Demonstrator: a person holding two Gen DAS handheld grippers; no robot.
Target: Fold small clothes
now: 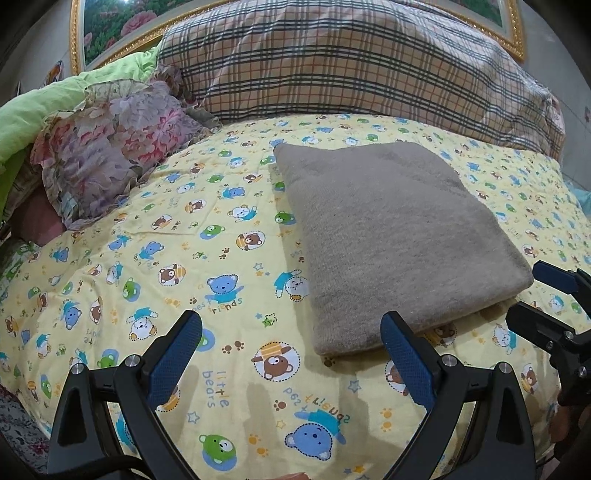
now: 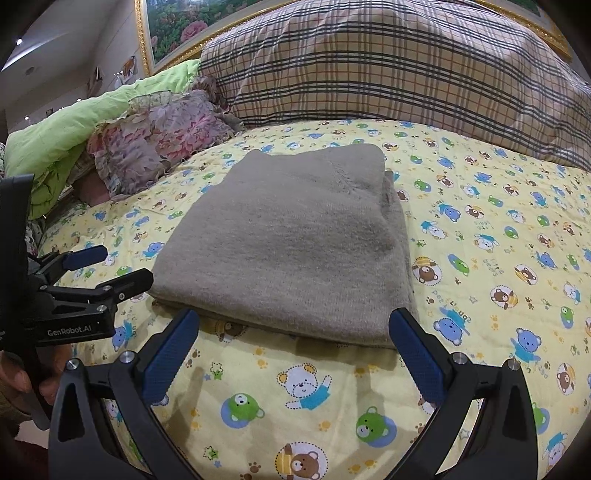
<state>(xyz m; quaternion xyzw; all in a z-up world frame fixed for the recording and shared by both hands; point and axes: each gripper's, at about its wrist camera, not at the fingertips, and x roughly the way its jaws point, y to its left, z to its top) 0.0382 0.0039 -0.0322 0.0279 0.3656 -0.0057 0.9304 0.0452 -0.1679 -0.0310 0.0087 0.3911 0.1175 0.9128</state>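
A grey-brown knitted garment (image 1: 399,236) lies folded into a neat rectangle on the yellow bear-print sheet (image 1: 184,258); it also shows in the right wrist view (image 2: 295,243). My left gripper (image 1: 291,325) is open and empty, hovering just in front of the garment's near left corner. My right gripper (image 2: 293,321) is open and empty, just in front of the garment's near edge. The right gripper shows at the right edge of the left wrist view (image 1: 546,291), and the left gripper at the left edge of the right wrist view (image 2: 110,266).
A plaid pillow (image 1: 354,62) lies across the back of the bed. A floral frilled cushion (image 1: 110,147) and a lime-green quilt (image 1: 33,110) sit at the back left. A gold-framed flower picture (image 2: 173,29) hangs behind.
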